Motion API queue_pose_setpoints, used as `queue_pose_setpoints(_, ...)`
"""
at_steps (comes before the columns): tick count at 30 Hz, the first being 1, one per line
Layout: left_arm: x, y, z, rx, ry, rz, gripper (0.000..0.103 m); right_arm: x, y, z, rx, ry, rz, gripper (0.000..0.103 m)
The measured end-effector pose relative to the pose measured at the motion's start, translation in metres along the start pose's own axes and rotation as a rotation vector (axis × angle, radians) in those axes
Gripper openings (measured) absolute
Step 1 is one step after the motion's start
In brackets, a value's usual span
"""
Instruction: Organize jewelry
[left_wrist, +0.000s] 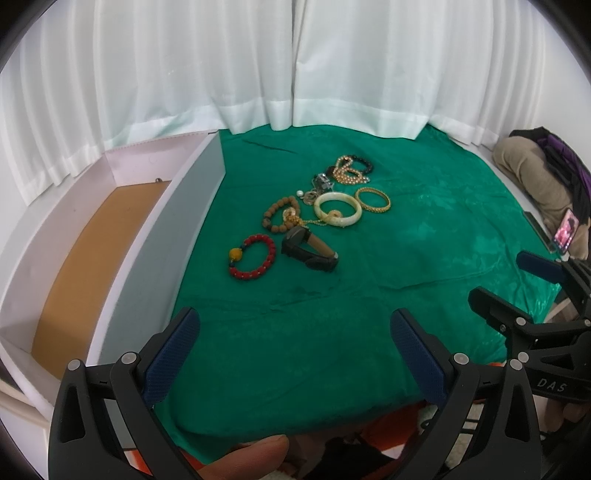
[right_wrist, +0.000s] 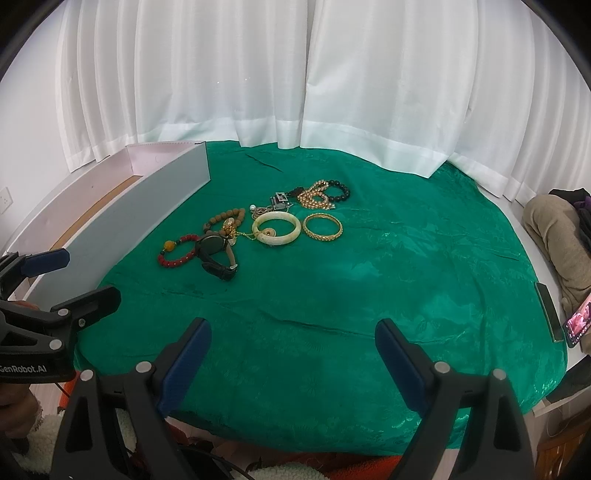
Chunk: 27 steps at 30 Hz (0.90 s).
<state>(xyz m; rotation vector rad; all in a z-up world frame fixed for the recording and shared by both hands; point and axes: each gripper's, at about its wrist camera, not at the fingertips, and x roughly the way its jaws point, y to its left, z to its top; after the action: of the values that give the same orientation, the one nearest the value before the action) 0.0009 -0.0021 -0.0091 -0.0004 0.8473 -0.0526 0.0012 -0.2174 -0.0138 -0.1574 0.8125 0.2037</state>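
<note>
A green cloth (left_wrist: 369, 280) covers the table, and all the jewelry lies on it in one loose cluster, left of the cloth's middle and toward the white curtain (left_wrist: 295, 66). Nearest the cloth's front edge sits a red bead bracelet (left_wrist: 252, 260), with a black watch (left_wrist: 308, 251) just beside it. Behind these lie a brown bead bracelet (left_wrist: 277, 214), a pale jade bangle (left_wrist: 337, 209) and a gold bangle (left_wrist: 373, 199). Farthest back, a gold bead strand (left_wrist: 345, 171) overlaps a black bead bracelet (left_wrist: 364, 164). A white box (left_wrist: 155, 236) with a tan floor runs along the cloth's left edge, touching it.

The left gripper (left_wrist: 295, 354) hovers over the cloth's front edge, fingers spread wide, holding nothing. The right gripper (right_wrist: 293, 362) hovers there too, likewise spread and empty.
</note>
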Motion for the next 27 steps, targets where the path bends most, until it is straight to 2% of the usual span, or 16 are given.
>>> queue_pose_setpoints(27, 0.0005, 0.0002, 0.0012, 0.002, 0.013, 0.002, 0.103, -0.0005, 0.0005, 0.0008, 0.003, 0.005, 0.005, 0.092)
